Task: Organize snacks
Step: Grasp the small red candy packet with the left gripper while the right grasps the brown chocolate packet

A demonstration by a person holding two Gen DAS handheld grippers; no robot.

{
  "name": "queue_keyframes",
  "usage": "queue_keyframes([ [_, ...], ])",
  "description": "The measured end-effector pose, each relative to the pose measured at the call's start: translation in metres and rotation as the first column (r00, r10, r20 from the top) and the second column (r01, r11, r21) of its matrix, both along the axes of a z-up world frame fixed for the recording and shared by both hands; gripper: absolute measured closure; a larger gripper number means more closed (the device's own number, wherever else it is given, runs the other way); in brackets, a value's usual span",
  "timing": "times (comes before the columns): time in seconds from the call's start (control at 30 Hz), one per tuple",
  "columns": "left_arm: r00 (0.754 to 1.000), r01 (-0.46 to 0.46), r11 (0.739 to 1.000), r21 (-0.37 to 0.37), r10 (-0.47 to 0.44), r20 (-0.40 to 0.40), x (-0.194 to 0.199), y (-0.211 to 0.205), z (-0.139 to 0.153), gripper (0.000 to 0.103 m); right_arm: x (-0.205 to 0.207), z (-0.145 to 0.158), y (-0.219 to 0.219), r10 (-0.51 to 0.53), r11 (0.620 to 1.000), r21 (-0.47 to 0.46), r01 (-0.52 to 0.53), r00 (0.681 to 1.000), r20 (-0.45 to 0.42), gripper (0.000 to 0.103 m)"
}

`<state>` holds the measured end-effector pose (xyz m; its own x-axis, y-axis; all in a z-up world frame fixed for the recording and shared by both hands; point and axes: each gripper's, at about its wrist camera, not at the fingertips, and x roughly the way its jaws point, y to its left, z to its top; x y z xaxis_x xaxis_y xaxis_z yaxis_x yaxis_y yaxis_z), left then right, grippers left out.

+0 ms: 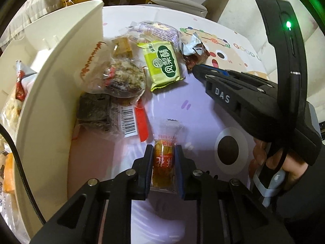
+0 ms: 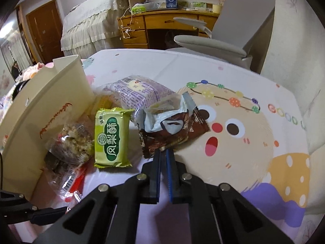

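Note:
My left gripper (image 1: 163,152) is shut on a small clear-wrapped orange candy snack (image 1: 164,162) with red print, just above the patterned tablecloth. My right gripper (image 2: 163,151) is shut on the near edge of a brown snack packet (image 2: 174,134) with a torn silver flap; it also shows in the left wrist view (image 1: 196,58), with the right gripper (image 1: 196,69) at its edge. A green pastry packet (image 2: 112,137) (image 1: 163,66) lies left of it. A purple bread bag (image 2: 140,94) lies behind. A clear bag of crumbly cakes (image 1: 119,77) rests against the cream storage box (image 1: 46,105).
The cream box (image 2: 40,109) stands at the table's left and holds several packets (image 1: 12,105). Dark wrapped cakes with a barcode label (image 1: 105,116) lie by its wall. A grey office chair (image 2: 219,44) and a wooden desk (image 2: 162,26) stand beyond the table.

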<state>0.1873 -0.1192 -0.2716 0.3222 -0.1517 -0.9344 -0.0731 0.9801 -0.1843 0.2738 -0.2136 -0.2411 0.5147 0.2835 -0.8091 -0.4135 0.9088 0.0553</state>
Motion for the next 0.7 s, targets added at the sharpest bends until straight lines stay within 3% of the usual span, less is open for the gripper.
queue_keyframes([
  [0.27, 1.000, -0.016, 1.000, -0.005, 0.016, 0.024, -0.006, 0.009, 0.027, 0.085, 0.003, 0.024, -0.011, -0.026, 1.000, 0.010, 0.027, 1.000, -0.016, 0.097],
  [0.5, 0.995, -0.035, 0.999, -0.002, 0.035, 0.092, -0.008, 0.023, 0.066, 0.085, 0.021, 0.038, -0.016, -0.084, 0.993, 0.068, 0.092, 0.991, -0.105, 0.096],
  [0.57, 0.994, -0.039, 0.999, 0.005, 0.038, 0.107, -0.009, 0.030, 0.077, 0.085, 0.026, 0.037, -0.016, -0.099, 0.991, 0.081, 0.109, 0.988, -0.121, 0.089],
  [0.63, 0.992, -0.047, 0.999, 0.011, 0.046, 0.120, -0.009, 0.036, 0.088, 0.085, 0.032, 0.035, -0.016, -0.119, 0.986, 0.103, 0.135, 0.982, -0.147, 0.070],
  [0.7, 0.989, -0.057, 0.998, 0.016, 0.054, 0.135, -0.011, 0.044, 0.099, 0.085, 0.035, 0.033, -0.015, -0.133, 0.980, 0.123, 0.154, 0.978, -0.162, 0.062],
])
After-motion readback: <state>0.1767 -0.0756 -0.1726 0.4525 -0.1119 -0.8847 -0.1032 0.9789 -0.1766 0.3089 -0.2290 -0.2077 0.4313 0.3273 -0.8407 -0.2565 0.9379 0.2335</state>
